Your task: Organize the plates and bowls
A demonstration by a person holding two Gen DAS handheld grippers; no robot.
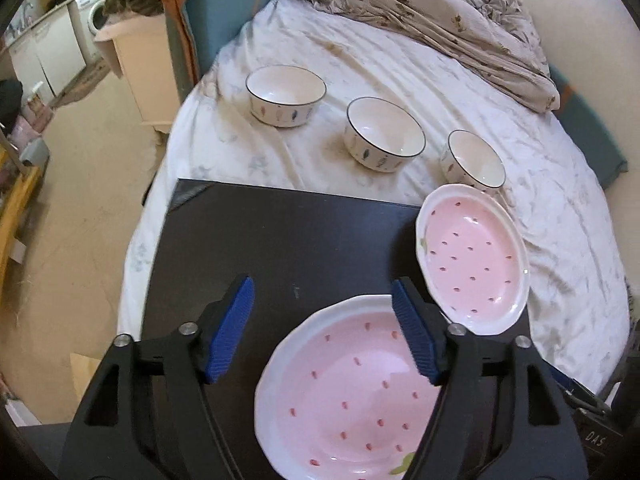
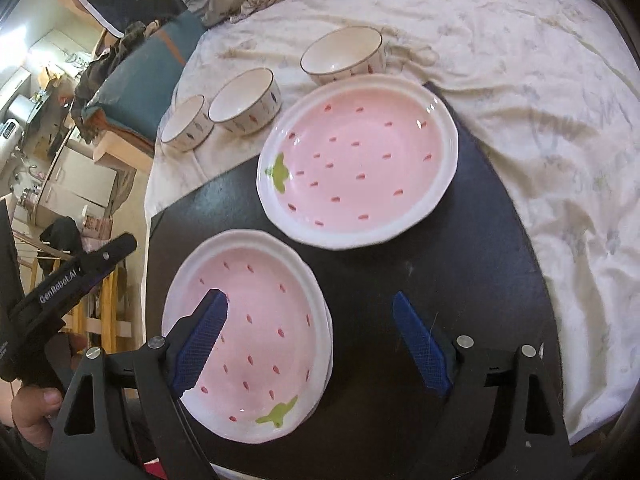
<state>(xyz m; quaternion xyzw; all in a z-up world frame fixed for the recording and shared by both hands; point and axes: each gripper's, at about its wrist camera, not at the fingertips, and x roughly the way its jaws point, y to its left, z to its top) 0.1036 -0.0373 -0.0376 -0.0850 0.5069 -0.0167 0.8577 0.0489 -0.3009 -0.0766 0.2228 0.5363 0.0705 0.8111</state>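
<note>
Two pink strawberry plates lie on a black board point(image 1: 280, 232). The near plate point(image 1: 352, 392) point(image 2: 256, 328) seems to rest on another plate beneath it. The far plate point(image 1: 474, 258) point(image 2: 360, 164) lies at the board's far right corner. Three white bowls stand in a row on the bed: left point(image 1: 286, 94) point(image 2: 185, 128), middle point(image 1: 384, 132) point(image 2: 246, 100), right point(image 1: 474, 160) point(image 2: 344, 54). My left gripper point(image 1: 322, 292) is open and empty above the near plate's far rim. My right gripper point(image 2: 310, 304) is open and empty above the near plate's right side. The left gripper's black body point(image 2: 76, 276) shows in the right wrist view.
The board point(image 2: 460, 264) lies on a bed with a wrinkled white sheet point(image 1: 400, 64). A crumpled beige duvet point(image 1: 440, 12) lies at the bed's far end. A teal cushion point(image 1: 212, 12) and a pale cabinet point(image 1: 140, 64) stand left of the bed.
</note>
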